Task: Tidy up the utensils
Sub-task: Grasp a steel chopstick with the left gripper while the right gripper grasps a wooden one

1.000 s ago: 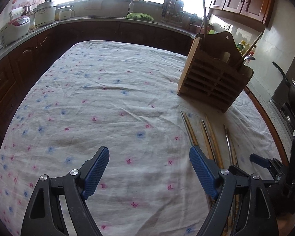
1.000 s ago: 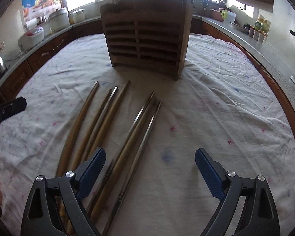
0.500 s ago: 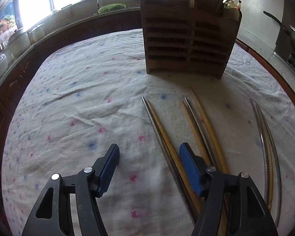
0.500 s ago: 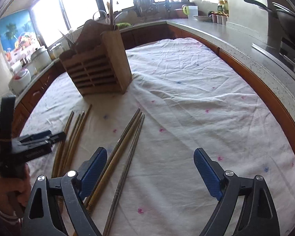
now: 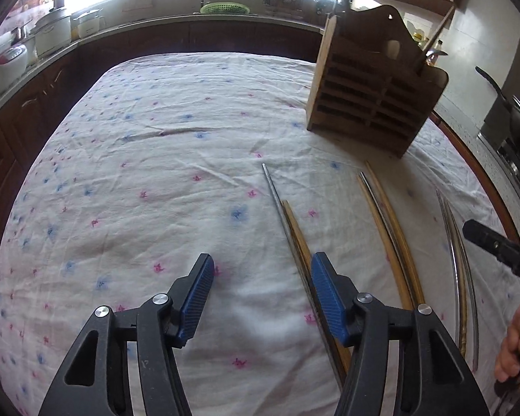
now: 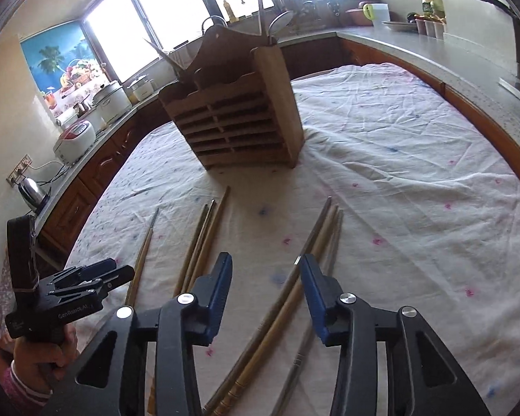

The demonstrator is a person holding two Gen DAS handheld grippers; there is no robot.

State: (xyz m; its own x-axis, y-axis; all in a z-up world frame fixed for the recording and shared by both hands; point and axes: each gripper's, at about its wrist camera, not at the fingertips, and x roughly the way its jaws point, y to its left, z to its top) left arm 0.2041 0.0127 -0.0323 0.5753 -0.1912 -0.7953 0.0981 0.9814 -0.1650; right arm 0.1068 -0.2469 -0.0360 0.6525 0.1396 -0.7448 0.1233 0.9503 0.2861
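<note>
daylight | windows (image 6: pixel 163 10) blown out | fisheye-bent edges | sharp centre

Chopsticks are lying flat on the bench in three groups: a steel-and-wood pair (image 5: pixel 291 228) at centre frame, a trio (image 5: pixel 386 222) to its right, another trio (image 5: pixel 456 239) at right edge. A slatted wooden holder (image 5: pixel 371 104) is standing upright in the upper right, some utensils poking from its top.

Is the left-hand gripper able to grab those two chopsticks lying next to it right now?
Probably yes. The left gripper is open, and the chopstick pair lies bare on the tablecloth by its right finger; nothing blocks a small shift over.
</note>
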